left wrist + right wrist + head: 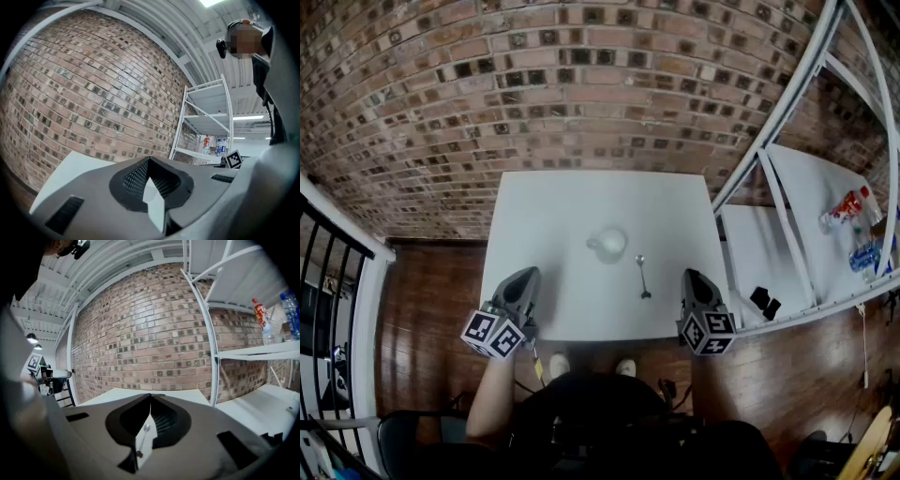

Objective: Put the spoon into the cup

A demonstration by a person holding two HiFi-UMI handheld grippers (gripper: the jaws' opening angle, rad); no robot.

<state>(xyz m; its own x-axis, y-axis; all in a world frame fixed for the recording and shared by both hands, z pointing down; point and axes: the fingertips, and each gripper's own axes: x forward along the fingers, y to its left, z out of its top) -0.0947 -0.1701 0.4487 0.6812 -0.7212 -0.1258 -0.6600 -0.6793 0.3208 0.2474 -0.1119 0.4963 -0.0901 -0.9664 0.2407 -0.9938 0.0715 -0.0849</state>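
Note:
On the white table (544, 211) a white cup (607, 244) stands near the middle. A metal spoon (643, 276) lies just to its right, bowl toward the wall. My left gripper (525, 275) hovers at the table's near left edge, jaws together and holding nothing. My right gripper (689, 276) is at the near right edge, right of the spoon, also shut and empty. In the right gripper view the spoon (143, 439) shows in the narrow slit below the closed jaws of the right gripper (150, 397). The left gripper (149, 161) shows only a sliver of table in the left gripper view.
A brick wall (581, 84) stands behind the table. A white metal shelf (787, 253) at the right carries bottles (848, 208) and a small black object (765, 302). A black railing (333, 272) is at the left. Wooden floor surrounds the table.

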